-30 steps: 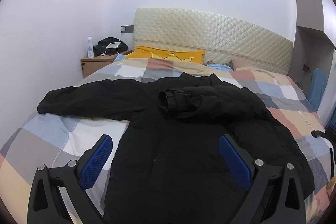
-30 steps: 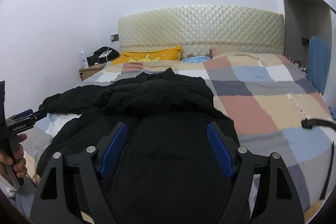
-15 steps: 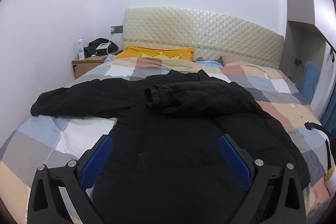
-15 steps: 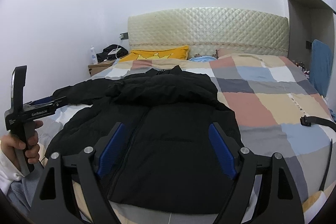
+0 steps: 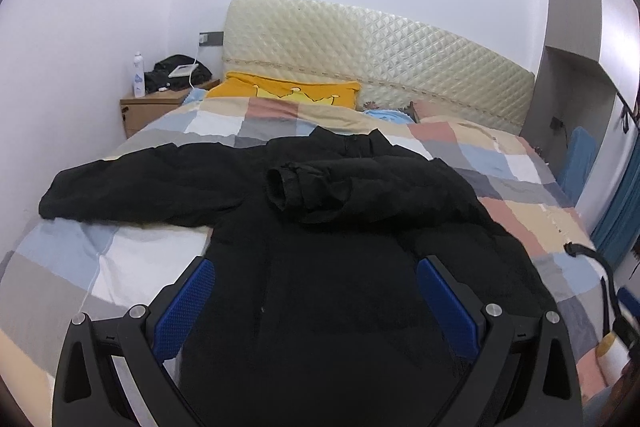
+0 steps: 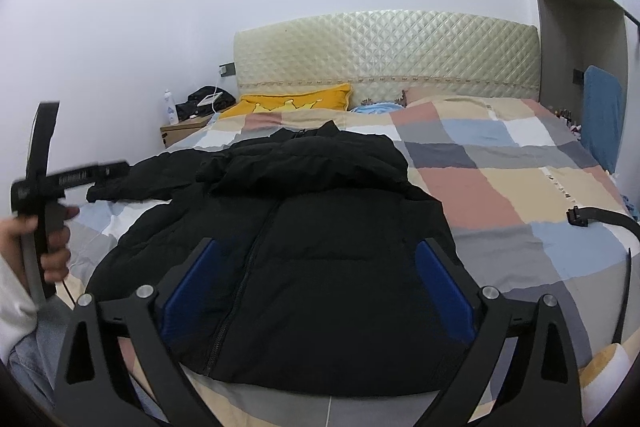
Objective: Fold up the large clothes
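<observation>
The black puffer jacket (image 5: 320, 267) lies front-up on the checked duvet (image 5: 516, 163), zip (image 6: 240, 291) closed, collar toward the quilted cream headboard (image 5: 380, 67). Its right sleeve is folded across the chest, the cuff (image 5: 284, 187) resting near the middle; the left sleeve (image 5: 132, 187) stretches out flat toward the wall side of the bed.

Compared with half a second ago, both cameras have drawn back and risen slightly: the jacket's hem now shows fully in the right wrist view, and the left sleeve sits further from the left gripper's fingers. The jacket itself has not shifted.

The left gripper (image 5: 316, 307) hangs above the jacket's lower body, jaws spread wide, blue pads (image 5: 188, 303) gripping nothing. In the right wrist view it appears at the left edge, held in the person's left hand (image 6: 44, 243); white lettering runs along its side, too motion-blurred to read. The right gripper (image 6: 320, 291) hovers over the hem, likewise spread wide and empty.

A yellow pillow (image 5: 288, 93) printed with a crown shape leans at the headboard. On the wooden nightstand (image 5: 156, 107) stand a white bottle (image 5: 138, 75) with a blue label, unreadable, and a black bag (image 5: 180, 75). A black strap (image 6: 600, 217) lies on the duvet's right side.
</observation>
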`<action>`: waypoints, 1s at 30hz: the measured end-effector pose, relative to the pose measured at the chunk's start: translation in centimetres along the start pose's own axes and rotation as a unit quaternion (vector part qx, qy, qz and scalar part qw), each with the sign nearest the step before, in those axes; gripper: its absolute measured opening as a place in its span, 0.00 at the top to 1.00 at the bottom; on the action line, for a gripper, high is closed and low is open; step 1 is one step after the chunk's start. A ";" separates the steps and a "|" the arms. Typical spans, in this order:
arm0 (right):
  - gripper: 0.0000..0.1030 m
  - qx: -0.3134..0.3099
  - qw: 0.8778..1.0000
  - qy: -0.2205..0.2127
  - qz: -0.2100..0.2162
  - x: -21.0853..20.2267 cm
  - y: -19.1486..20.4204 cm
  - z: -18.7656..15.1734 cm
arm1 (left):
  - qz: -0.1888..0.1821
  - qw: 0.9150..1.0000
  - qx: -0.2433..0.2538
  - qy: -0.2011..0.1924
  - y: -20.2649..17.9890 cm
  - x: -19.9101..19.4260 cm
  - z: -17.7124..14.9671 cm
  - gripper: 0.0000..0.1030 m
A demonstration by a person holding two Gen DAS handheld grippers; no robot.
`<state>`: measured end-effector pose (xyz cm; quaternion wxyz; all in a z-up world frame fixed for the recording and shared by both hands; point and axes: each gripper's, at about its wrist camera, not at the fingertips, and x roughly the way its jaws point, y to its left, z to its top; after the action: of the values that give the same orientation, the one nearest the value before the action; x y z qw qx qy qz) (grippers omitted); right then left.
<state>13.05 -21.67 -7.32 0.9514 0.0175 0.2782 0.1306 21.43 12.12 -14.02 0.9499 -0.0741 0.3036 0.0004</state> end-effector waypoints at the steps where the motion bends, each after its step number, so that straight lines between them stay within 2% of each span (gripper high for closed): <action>1: 0.05 0.000 1.000 -0.001 0.000 0.1 0.0 0.0 | 0.005 1.000 0.000 0.002 0.3 0.2 0.5 0.01; 3: 0.05 0.001 1.000 0.000 -0.002 0.4 0.0 -0.1 | 0.035 0.999 0.003 0.013 1.6 1.0 2.1 0.01; 6: 0.04 0.002 1.000 0.004 -0.012 0.7 0.0 -0.2 | 0.059 0.998 0.007 0.021 4.2 1.7 4.2 0.01; 11: 0.04 0.011 0.999 -0.008 -0.033 1.2 -0.5 0.1 | 0.115 0.993 0.010 0.014 10.4 2.3 8.3 0.01; 18: 0.04 0.026 0.999 -0.002 -0.039 2.4 -0.8 0.3 | 0.150 0.989 -0.012 0.000 20.1 3.7 11.9 0.01; 23: 0.03 0.018 0.999 -0.003 -0.050 3.2 0.0 0.7 | 0.147 0.987 -0.067 0.024 27.4 6.5 11.1 0.01; 25: 0.02 0.022 0.998 0.003 -0.051 3.6 0.3 0.7 | 0.172 0.978 -0.109 0.037 30.9 7.9 9.7 0.01; 30: 0.02 0.028 0.998 0.016 -0.049 4.2 1.1 1.1 | 0.136 0.970 -0.189 0.067 36.7 11.1 5.5 0.01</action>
<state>16.74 -19.45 -8.51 0.9514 0.0287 0.2970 0.0757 31.96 48.71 -21.18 0.8872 -0.2105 0.3681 0.1819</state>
